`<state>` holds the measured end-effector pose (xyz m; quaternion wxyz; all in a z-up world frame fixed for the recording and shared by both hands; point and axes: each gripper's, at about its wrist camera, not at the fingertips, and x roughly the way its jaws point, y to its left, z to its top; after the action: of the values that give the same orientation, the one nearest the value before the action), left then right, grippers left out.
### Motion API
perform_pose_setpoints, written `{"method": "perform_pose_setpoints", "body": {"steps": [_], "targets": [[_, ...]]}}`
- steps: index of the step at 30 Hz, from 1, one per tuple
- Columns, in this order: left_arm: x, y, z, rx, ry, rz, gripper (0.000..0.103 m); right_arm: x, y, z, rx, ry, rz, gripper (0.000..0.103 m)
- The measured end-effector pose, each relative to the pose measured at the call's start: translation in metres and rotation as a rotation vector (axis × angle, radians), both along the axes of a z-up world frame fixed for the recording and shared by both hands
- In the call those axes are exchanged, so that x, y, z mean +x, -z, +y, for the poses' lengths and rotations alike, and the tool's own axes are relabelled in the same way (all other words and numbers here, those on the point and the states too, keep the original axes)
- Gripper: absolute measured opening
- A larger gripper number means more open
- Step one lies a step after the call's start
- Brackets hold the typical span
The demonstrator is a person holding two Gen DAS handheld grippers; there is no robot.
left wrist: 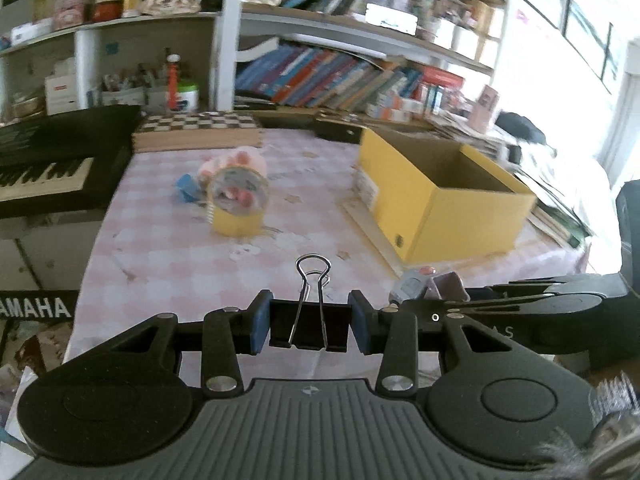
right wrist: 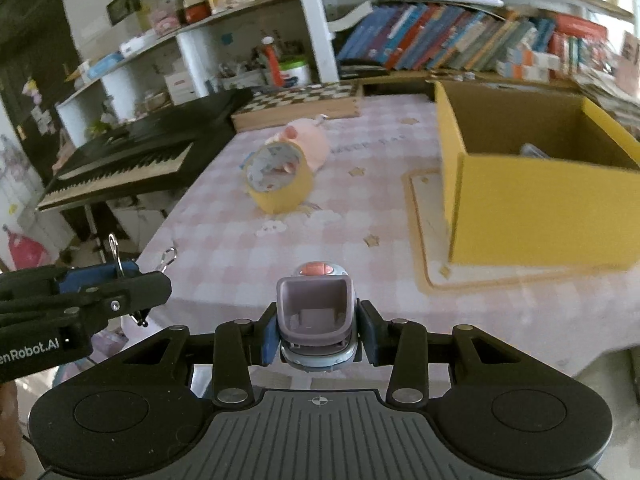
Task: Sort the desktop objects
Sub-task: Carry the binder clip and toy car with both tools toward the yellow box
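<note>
Left wrist view: our left tongs (left wrist: pixel 310 326) clench a binder clip (left wrist: pixel 310 320); right tongs (right wrist: pixel 320 336) clench a small grey gadget (right wrist: pixel 317 316), both carried over the tabletop's (right wrist: pixel 224 240) near edge, likely for the yellow box (right wrist: pixel 540 200).

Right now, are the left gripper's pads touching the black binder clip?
Touching. The left wrist view shows the left gripper with both blue pads pressed against the binder clip body's ends.
</note>
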<state>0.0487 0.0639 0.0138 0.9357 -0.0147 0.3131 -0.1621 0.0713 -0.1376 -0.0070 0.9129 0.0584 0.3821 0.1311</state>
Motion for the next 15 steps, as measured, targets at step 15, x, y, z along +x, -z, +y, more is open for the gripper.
{"method": "perform_pose_setpoints", "body": {"steps": [15], "targets": [[-0.020,0.002,-0.039,0.003,0.196,-0.003,0.038,-0.055,0.003,-0.037,0.011,0.186,0.006,0.040]]}}
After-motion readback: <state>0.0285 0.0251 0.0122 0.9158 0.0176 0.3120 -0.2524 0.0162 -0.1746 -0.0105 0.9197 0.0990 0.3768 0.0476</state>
